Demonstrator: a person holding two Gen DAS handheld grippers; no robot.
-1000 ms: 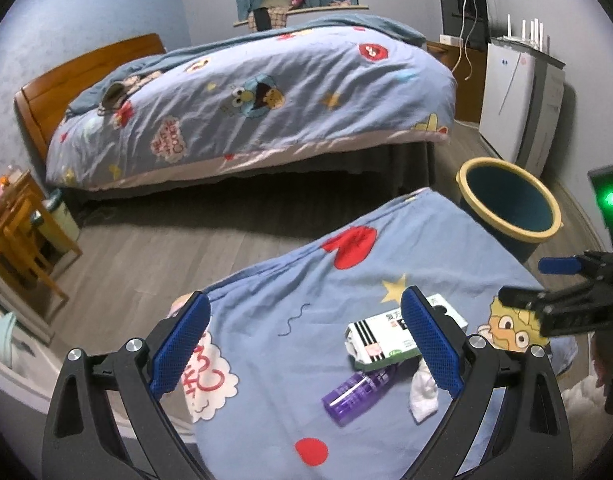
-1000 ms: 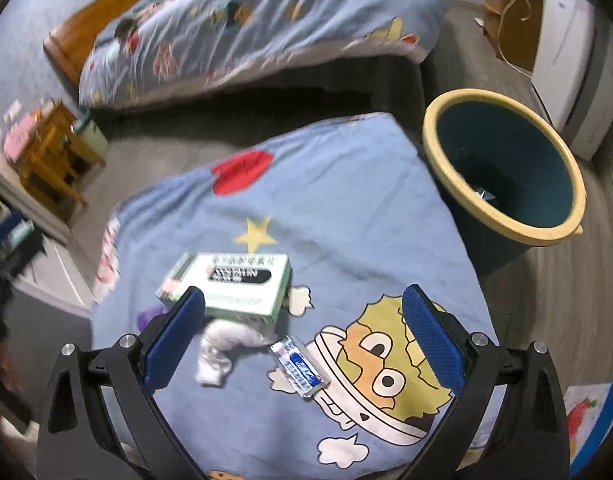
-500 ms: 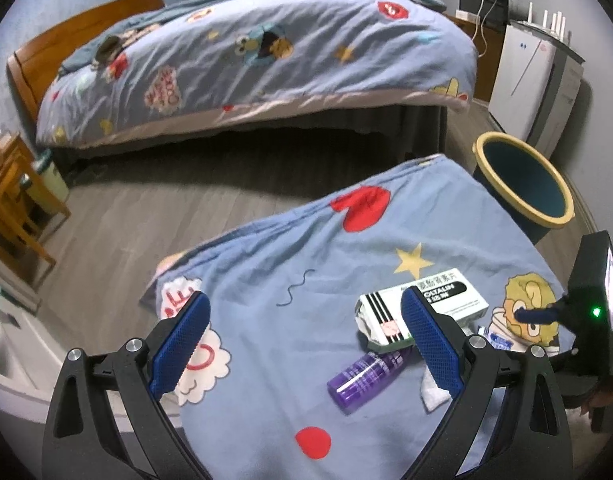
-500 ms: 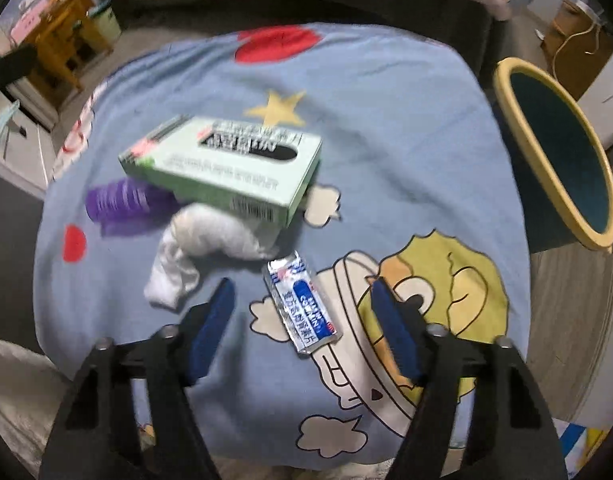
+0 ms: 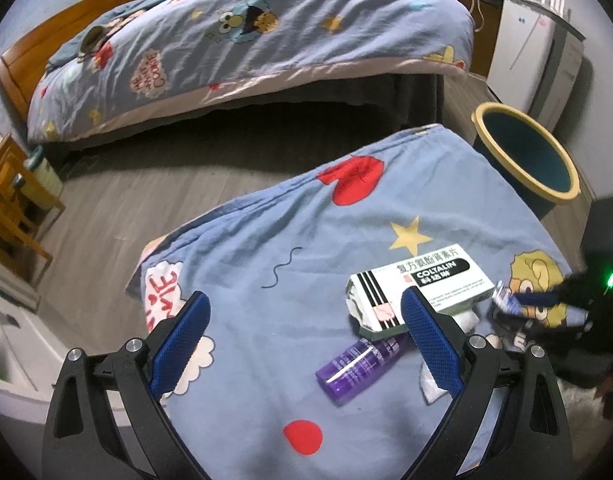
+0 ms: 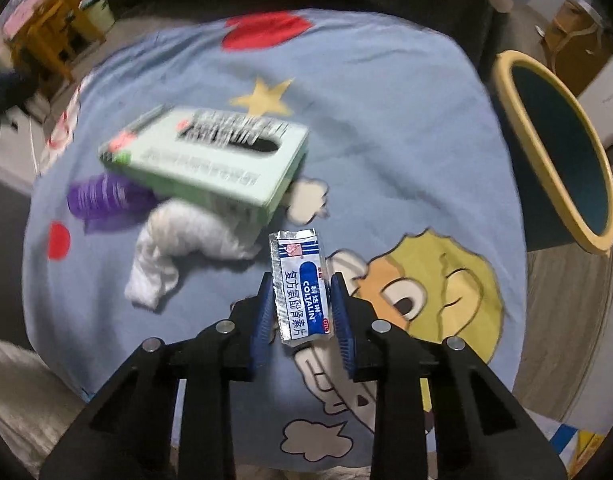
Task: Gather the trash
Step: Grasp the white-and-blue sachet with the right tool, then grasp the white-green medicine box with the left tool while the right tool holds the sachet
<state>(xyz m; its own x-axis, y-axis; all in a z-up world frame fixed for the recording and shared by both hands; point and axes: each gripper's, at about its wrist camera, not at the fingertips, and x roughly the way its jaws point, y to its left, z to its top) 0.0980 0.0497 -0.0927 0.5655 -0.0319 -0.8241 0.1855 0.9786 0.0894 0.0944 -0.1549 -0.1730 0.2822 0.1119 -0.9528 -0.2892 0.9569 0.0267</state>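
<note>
Since half a second ago, right gripper (image 6: 302,306) has closed in on the sachet (image 6: 300,286), now pinched by its long edges just off the quilt (image 6: 386,128); light, thin, slick foil, so I grip mid-length; left gripper (image 5: 304,334) hovers open; bin (image 6: 554,160) near.

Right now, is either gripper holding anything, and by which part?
The right gripper pinches the foil packet by its long side edges, toward its near end. The left gripper is open and holds nothing.
</note>
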